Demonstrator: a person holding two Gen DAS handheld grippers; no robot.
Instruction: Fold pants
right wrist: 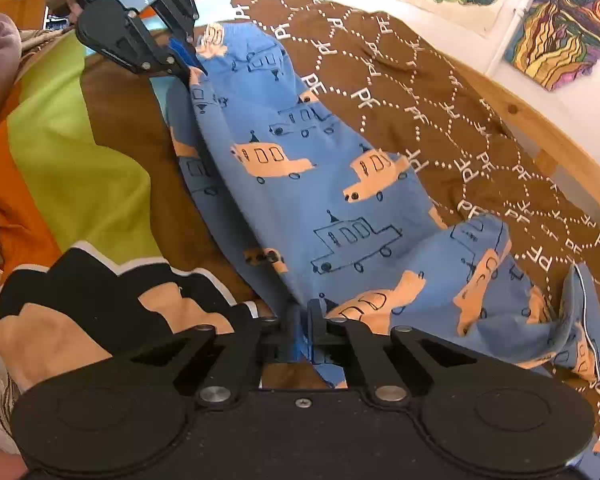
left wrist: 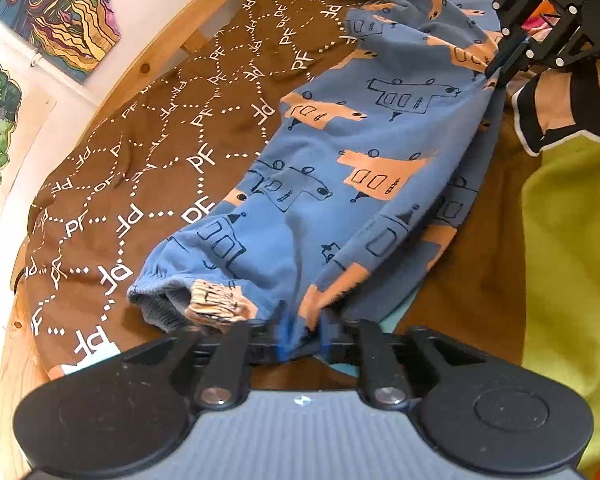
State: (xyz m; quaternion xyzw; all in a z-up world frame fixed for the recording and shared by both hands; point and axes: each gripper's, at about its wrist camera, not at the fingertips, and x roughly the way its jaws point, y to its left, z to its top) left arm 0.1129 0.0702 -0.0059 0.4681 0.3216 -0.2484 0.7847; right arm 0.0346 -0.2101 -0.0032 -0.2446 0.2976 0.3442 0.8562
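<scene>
- Blue cotton pants printed with peach and outlined boats [left wrist: 340, 168] lie stretched lengthwise on a brown bedspread with white dotted "PF" pattern [left wrist: 160, 128]; fabric rumpled, ribbed cuff [left wrist: 160, 300] bunched at one end.
- Left gripper [left wrist: 304, 336]: jaws parted a little, pant fabric between them near the cuff; no firm pinch visible.
- Right gripper [right wrist: 304, 332]: jaws closed on the pants' far end.
- Green-orange blanket [right wrist: 80, 168] alongside; wooden bed frame [right wrist: 540, 136] and wall paintings [right wrist: 560, 28] beyond.

A home bedroom: a wooden bed frame [left wrist: 156, 56] edging a brown blanket [left wrist: 148, 152], coloured drawings [left wrist: 60, 12] on the wall above the bed.
</scene>
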